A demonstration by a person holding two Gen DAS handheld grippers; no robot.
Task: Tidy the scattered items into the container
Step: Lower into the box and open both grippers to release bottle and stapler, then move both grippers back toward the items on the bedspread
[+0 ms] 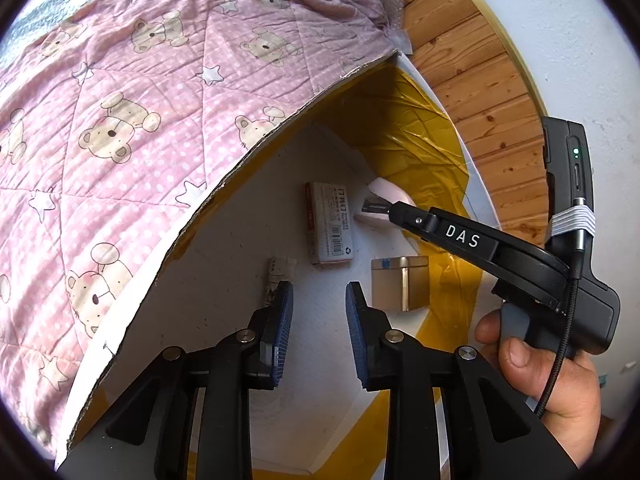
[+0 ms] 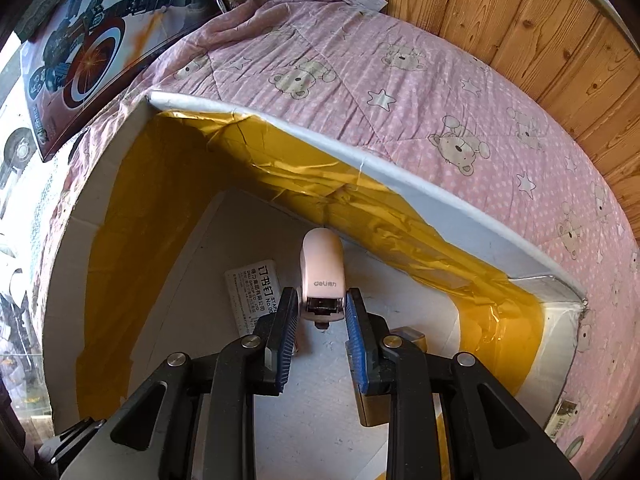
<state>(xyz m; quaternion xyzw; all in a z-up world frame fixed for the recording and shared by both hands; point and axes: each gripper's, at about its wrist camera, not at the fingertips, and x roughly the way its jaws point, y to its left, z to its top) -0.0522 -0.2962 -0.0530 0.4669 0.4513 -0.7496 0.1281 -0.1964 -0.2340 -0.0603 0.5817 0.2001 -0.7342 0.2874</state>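
Right gripper (image 2: pixel 322 312) pinching pink stapler (image 2: pixel 322 268) low inside box (image 2: pixel 280 128) (ready to set down, I reckon); left gripper (image 1: pixel 320 304) spread, idle.

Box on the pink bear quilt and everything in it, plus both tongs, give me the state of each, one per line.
Box: open-topped, on the quilt.
Pink stapler: inside the box, between the right tongs, contact unclear.
Staple packet: closed, flat on the box floor.
Metal block: resting on the floor.
Paper roll: lying down.
Left tongs: open, empty.
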